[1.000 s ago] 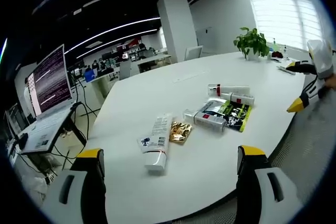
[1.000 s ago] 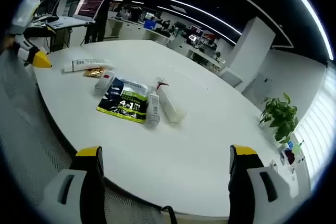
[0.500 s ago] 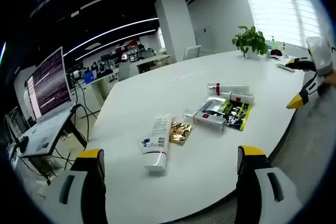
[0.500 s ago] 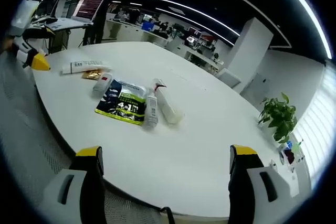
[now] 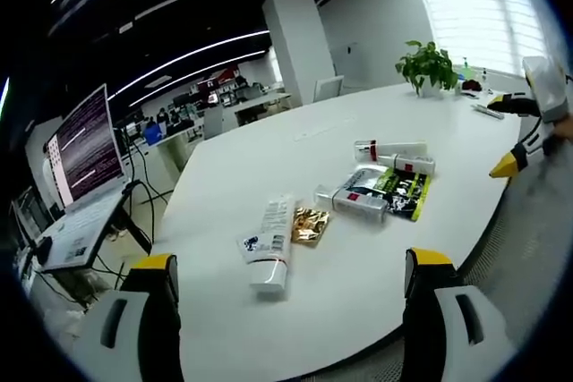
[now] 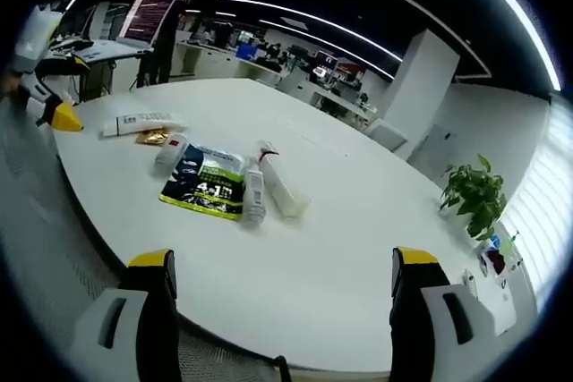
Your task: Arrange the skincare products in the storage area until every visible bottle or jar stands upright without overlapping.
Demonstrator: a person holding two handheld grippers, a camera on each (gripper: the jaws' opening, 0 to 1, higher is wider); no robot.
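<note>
Left gripper view: white tube (image 5: 268, 241) lies flat.

Daylight pours through the blinds (image 5: 488, 6) far ahead of the left gripper (image 5: 286, 310), blown out to white glare. Ceiling light strips (image 6: 358, 38) streak a dark ceiling. The table (image 6: 340, 239) is evenly lit with soft shadows; fisheye bending and blur grow toward the edges.

A large white table (image 5: 269, 154) is seen, on which a white tube (image 5: 268, 243), a gold sachet (image 5: 310, 224), a dark pouch (image 5: 400, 190), three small tubes lying flat and a potted plant (image 5: 426, 66) are laid.
</note>
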